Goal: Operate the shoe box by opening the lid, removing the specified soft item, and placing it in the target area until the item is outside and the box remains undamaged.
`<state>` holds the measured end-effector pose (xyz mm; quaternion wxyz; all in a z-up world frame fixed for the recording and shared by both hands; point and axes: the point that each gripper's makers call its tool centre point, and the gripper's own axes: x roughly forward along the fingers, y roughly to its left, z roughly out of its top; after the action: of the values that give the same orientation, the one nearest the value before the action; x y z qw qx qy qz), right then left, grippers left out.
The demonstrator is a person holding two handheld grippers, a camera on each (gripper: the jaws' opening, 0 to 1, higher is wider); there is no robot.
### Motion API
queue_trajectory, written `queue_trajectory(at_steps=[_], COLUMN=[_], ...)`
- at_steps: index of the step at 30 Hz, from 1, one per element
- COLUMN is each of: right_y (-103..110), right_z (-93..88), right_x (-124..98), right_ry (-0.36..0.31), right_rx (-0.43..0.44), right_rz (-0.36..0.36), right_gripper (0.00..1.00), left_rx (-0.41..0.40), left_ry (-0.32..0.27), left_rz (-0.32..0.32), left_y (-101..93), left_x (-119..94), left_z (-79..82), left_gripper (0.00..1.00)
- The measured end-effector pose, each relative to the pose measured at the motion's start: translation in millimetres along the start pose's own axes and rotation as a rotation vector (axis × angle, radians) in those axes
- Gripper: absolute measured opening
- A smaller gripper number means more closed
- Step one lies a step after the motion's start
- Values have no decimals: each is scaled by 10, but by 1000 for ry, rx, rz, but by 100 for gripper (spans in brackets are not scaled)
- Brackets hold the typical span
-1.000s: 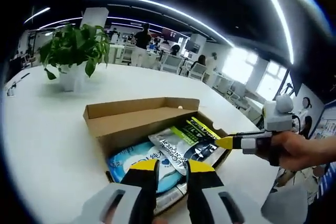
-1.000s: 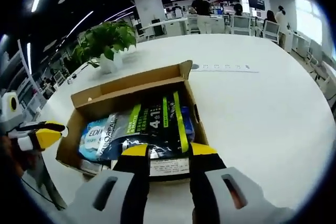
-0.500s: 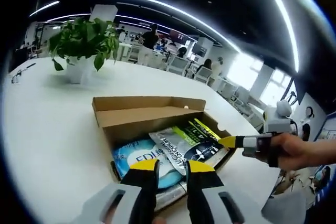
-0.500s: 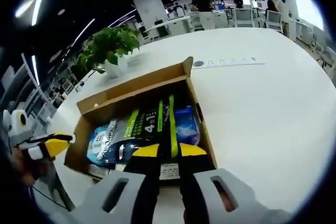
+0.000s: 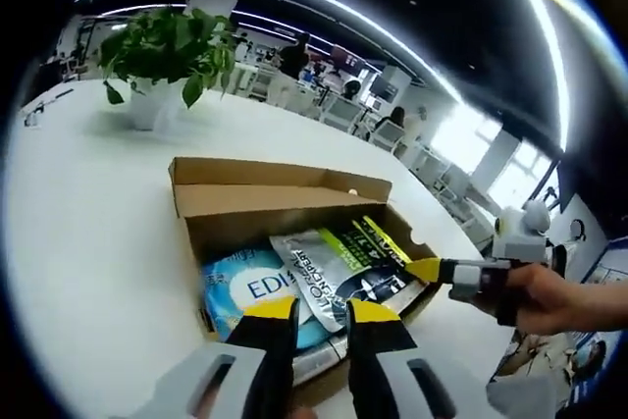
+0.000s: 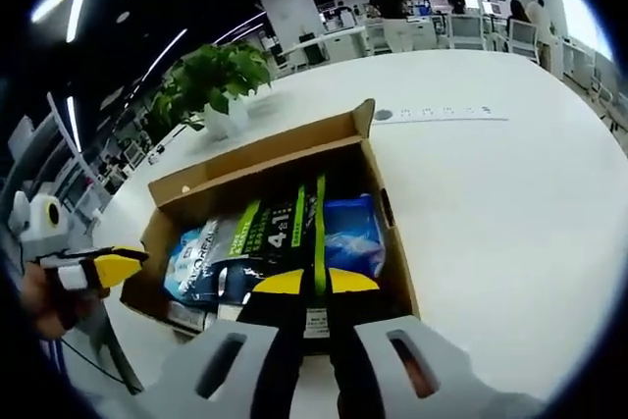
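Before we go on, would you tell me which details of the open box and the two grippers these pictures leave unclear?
- Right gripper view: whether the right gripper has pinched the dark pouch; its jaws cover the pouch's near edge.
- Left gripper view: the box's near wall, behind the left gripper.
- Both views: whatever lies under the pouches, covered by them.
- Left gripper view: the small print on the blue pack, too small.
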<state>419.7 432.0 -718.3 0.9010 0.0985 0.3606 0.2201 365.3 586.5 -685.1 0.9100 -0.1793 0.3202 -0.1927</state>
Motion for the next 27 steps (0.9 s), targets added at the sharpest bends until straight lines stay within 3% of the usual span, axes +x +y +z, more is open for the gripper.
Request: queue_trajectory(at_steps=[3, 12, 27], right_y=[-4, -5, 0], right_z=[-2, -4, -2], right_x=[5, 7, 5], right_ry=[2, 3, 2], right_rx=[-11, -28, -38], right_rz=[1, 2, 18], right_gripper=[5, 5, 4], left_rx=[6, -3, -64], left_ry=[54, 102, 152], left_rz=[24, 70, 62], left_y=[22, 107, 112], left_x=[89, 252, 407], left_z=[-78, -136, -171], left_gripper=[19, 18, 14])
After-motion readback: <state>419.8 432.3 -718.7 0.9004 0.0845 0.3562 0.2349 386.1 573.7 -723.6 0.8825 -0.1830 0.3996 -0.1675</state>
